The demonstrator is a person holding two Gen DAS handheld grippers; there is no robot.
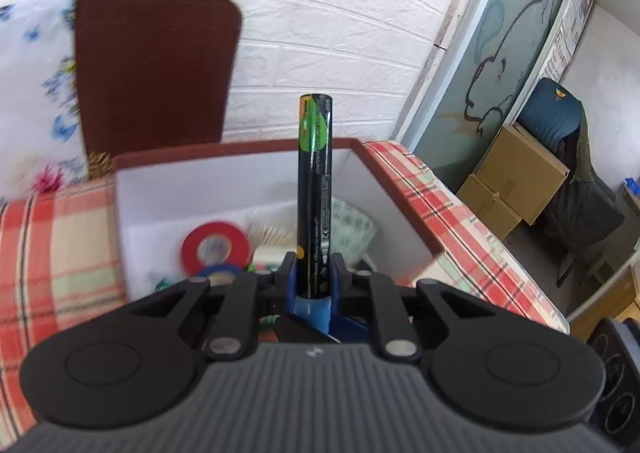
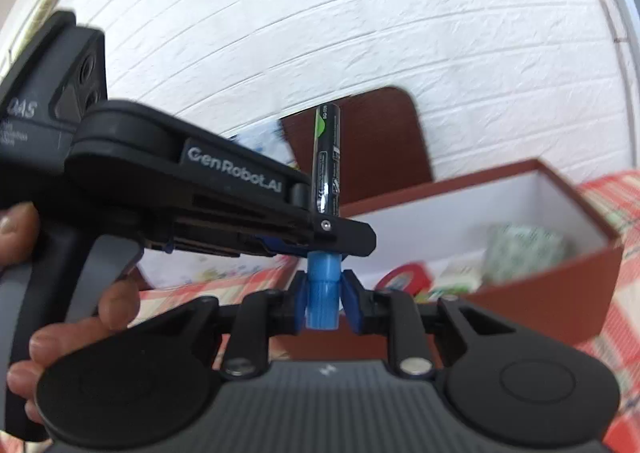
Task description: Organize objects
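Observation:
A black marker pen (image 1: 314, 189) with a green label and a blue cap (image 2: 323, 293) stands upright between both grippers. My left gripper (image 1: 314, 277) is shut on the black barrel near the cap. In the right wrist view the left gripper (image 2: 340, 231) comes in from the left and crosses the pen (image 2: 327, 157). My right gripper (image 2: 323, 299) is shut on the blue cap just below it. Behind the pen sits a brown box (image 1: 240, 151) with white inside walls, holding a red tape roll (image 1: 216, 247), a blue tape roll (image 1: 220, 271) and packets.
The box (image 2: 560, 273) rests on a red checked cloth (image 1: 52, 237). A dark brown board (image 1: 156, 69) leans against the white brick wall. To the right, cardboard boxes (image 1: 516, 177) and a dark chair (image 1: 572, 157) stand on the floor beyond the table edge.

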